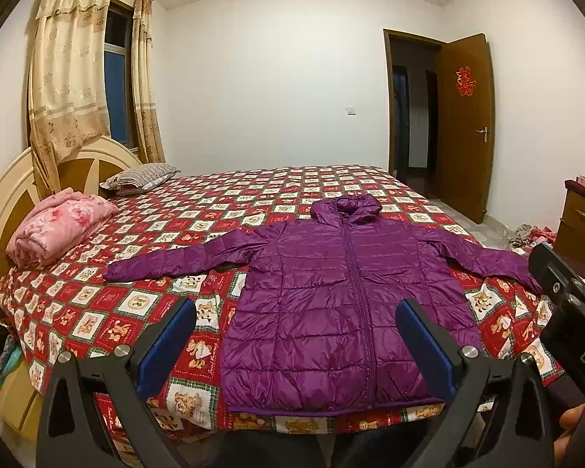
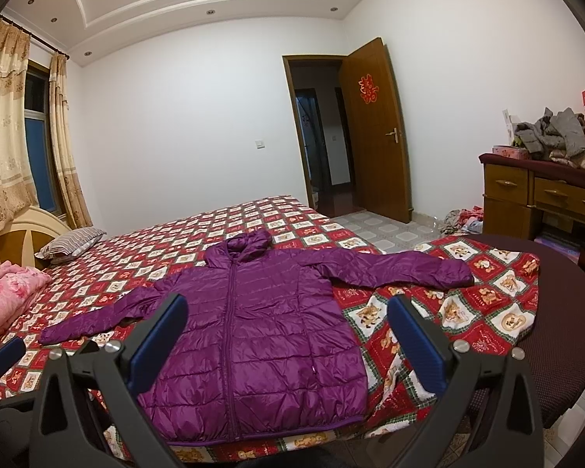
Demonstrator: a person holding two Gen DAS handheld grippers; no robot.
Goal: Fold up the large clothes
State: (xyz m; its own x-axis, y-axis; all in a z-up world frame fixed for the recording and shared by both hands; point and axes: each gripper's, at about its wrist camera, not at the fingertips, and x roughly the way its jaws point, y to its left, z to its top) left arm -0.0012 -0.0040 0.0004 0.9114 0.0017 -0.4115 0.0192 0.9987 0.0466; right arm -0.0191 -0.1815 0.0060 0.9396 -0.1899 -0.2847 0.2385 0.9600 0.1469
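Both grippers hang above the near edge of the bed, touching nothing. Left gripper (image 1: pixel 296 335) has its blue-padded fingers (image 1: pixel 167 347) spread wide apart with nothing between them, framing the lower body of the purple puffer jacket (image 1: pixel 331 292). Right gripper (image 2: pixel 288 331) is likewise spread wide and empty, its blue pads (image 2: pixel 417 343) straddling the jacket's hem side and the bedspread beside it.

Beyond the fingers, the jacket lies flat and zipped on the red checked bedspread (image 1: pixel 136 304), hem at the near edge of the bed, hood (image 1: pixel 357 204) pointing toward the far edge. Its sleeves are stretched out to either side; one sleeve (image 2: pixel 401 269) reaches toward the foot corner of the bed, the other (image 1: pixel 175 259) toward the headboard end.

Near the headboard (image 1: pixel 4 195) sit a folded pink blanket (image 1: pixel 58 230) and, farther along, a striped pillow (image 1: pixel 140 177). Past the bed stand an open wooden door (image 2: pixel 374 128) and a wooden dresser (image 2: pixel 542 195) heaped with clothes (image 2: pixel 557 132).
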